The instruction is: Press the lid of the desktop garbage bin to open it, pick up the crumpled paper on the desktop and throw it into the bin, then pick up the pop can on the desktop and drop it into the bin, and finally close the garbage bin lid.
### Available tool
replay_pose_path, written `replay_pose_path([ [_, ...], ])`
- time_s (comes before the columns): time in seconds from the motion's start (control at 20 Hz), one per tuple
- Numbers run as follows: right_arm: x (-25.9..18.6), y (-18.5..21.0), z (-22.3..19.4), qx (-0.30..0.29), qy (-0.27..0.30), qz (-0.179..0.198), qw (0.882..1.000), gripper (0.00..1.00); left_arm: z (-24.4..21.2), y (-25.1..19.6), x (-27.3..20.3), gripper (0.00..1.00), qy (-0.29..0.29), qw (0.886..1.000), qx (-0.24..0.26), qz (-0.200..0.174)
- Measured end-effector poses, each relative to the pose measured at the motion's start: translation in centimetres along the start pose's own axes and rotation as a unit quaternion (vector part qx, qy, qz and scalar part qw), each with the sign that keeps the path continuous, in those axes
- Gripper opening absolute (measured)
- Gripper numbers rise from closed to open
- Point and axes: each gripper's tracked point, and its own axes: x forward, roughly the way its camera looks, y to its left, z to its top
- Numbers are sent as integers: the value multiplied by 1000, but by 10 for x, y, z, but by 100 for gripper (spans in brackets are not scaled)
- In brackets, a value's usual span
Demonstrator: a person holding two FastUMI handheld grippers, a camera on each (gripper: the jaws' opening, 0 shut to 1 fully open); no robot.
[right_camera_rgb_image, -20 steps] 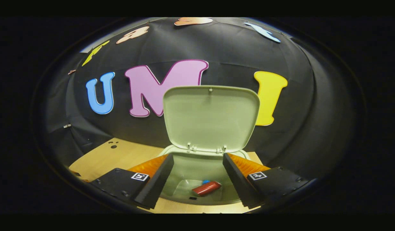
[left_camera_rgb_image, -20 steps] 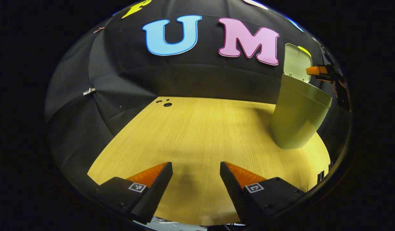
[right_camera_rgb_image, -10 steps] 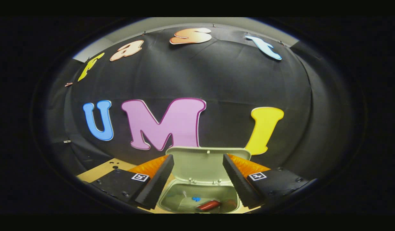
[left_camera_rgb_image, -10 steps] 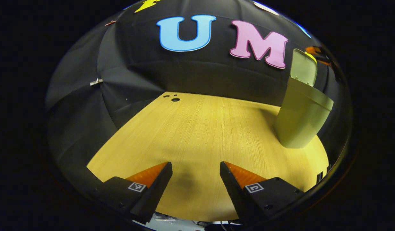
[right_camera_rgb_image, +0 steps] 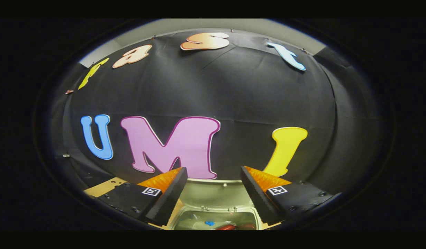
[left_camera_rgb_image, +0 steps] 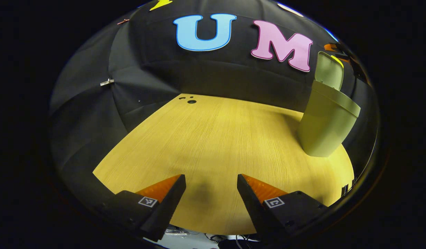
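Note:
The pale green bin [left_camera_rgb_image: 325, 121] stands on the wooden table [left_camera_rgb_image: 213, 138] at the right in the left gripper view, with its lid [left_camera_rgb_image: 328, 71] swung upright. My left gripper [left_camera_rgb_image: 211, 181] hovers open over bare tabletop, well to the left of the bin. In the right gripper view my right gripper [right_camera_rgb_image: 214, 176] is open and empty above the bin, and the raised lid [right_camera_rgb_image: 214, 192] shows between its fingers. Below it, at the bottom edge, lies the bin's opening [right_camera_rgb_image: 199, 221], with the red pop can [right_camera_rgb_image: 228, 227] inside beside a small blue bit [right_camera_rgb_image: 209, 223]. I cannot make out the crumpled paper.
Small dark holes [left_camera_rgb_image: 191, 101] mark the table's far left corner by the booth wall. A strip of tabletop [right_camera_rgb_image: 102, 186] shows left of the bin in the right gripper view. The table's near edge runs just below my left gripper's fingers.
My right gripper has risen and tipped upward, so the bin and lid have sunk to the bottom of its view. My left gripper has drifted slightly; both stay open.

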Motion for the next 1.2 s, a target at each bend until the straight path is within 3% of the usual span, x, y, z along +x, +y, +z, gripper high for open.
replay_pose_path([
  [0.25, 26, -13, 1, 45, -6, -37, 998, 95, 1, 5, -2, 96, 3, 1000, 1, 6],
  [0.5, 30, -12, -30, 12, 39, -39, 998, 95, -7, 7, -2, 96, 10, 1000, 7, 10],
  [0.6, 30, -14, -27, -1, 32, -43, 999, 96, -10, 8, -2, 96, 12, 1000, 9, 8],
  [1.2, -54, -6, -60, -28, 81, -22, 996, 96, -19, 4, 2, 96, 15, 999, 23, -22],
])
